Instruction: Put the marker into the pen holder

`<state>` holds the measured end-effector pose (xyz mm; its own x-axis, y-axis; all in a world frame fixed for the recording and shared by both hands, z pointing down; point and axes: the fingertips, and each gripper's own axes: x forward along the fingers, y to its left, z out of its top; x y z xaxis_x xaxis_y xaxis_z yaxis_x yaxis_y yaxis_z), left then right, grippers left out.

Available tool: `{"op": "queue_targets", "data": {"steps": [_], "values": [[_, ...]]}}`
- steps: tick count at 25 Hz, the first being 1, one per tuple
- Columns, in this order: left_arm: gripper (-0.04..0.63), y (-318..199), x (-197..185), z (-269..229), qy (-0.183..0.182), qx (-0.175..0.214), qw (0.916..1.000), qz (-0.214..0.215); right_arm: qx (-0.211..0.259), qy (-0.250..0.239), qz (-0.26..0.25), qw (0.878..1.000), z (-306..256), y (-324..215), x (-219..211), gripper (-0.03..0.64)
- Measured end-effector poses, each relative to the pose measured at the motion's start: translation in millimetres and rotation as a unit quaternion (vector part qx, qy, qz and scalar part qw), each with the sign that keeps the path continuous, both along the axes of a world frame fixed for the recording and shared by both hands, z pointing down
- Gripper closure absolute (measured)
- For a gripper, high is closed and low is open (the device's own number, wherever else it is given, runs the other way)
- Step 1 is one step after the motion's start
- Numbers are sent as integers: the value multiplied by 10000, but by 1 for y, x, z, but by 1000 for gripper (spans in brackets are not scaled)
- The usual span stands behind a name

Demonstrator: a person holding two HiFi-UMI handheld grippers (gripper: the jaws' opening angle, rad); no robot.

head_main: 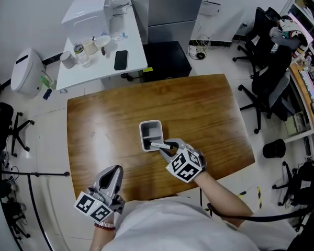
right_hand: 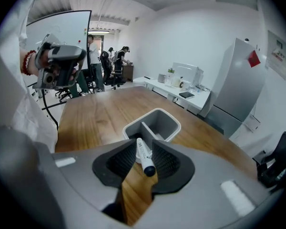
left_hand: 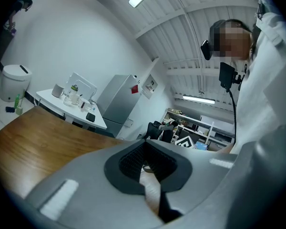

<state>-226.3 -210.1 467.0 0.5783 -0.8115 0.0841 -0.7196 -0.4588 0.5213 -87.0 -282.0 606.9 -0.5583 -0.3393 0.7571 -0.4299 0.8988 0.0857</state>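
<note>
A grey two-compartment pen holder (head_main: 150,124) stands near the middle of the wooden table (head_main: 209,109). A white marker (head_main: 160,146) with a dark cap lies tilted, its front end over the holder's near rim (right_hand: 133,128). The marker (right_hand: 144,157) sits between the jaws of my right gripper (head_main: 167,147), which stand slightly apart from it, so it is open (right_hand: 144,144). My left gripper (head_main: 112,174) hovers at the table's near edge, shut and empty (left_hand: 144,146).
A white side table (head_main: 133,61) beyond the wooden one carries a phone (head_main: 121,59), cups and an appliance. Office chairs (head_main: 269,72) stand to the right, a white bin (head_main: 26,72) to the left, a dark cabinet (head_main: 167,59) behind.
</note>
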Motion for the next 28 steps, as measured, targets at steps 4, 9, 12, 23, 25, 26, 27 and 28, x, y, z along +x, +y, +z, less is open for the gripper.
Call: {"op": "queue_targets", "data": {"steps": [4, 9, 12, 23, 25, 26, 27, 28], "values": [[595, -1, -2, 2, -2, -21, 10000, -14, 133, -166, 199, 9996, -4, -7, 3, 488], [595, -2, 0, 1, -10, 10, 10000, 36, 216, -382, 501, 9978, -15, -13, 11, 486], [595, -3, 3, -2, -19, 48, 10000, 51, 278, -600, 709, 9953, -29, -13, 18, 486], [595, 19, 46, -26, -552, 497, 9972, 55, 841, -2237, 813, 9676, -118, 30, 55, 491], [595, 26, 61, -28, -558, 516, 9971, 45, 868, -2466, 752, 9623, -123, 42, 71, 496], [595, 30, 68, -29, -555, 513, 9971, 35, 859, -2638, 722, 9580, -126, 47, 79, 503], [595, 36, 75, -30, -557, 493, 9972, 21, 819, -2823, 719, 9531, -129, 54, 89, 510], [595, 44, 82, -32, -569, 467, 9973, -2, 759, -2985, 750, 9484, -131, 62, 100, 521]]}}
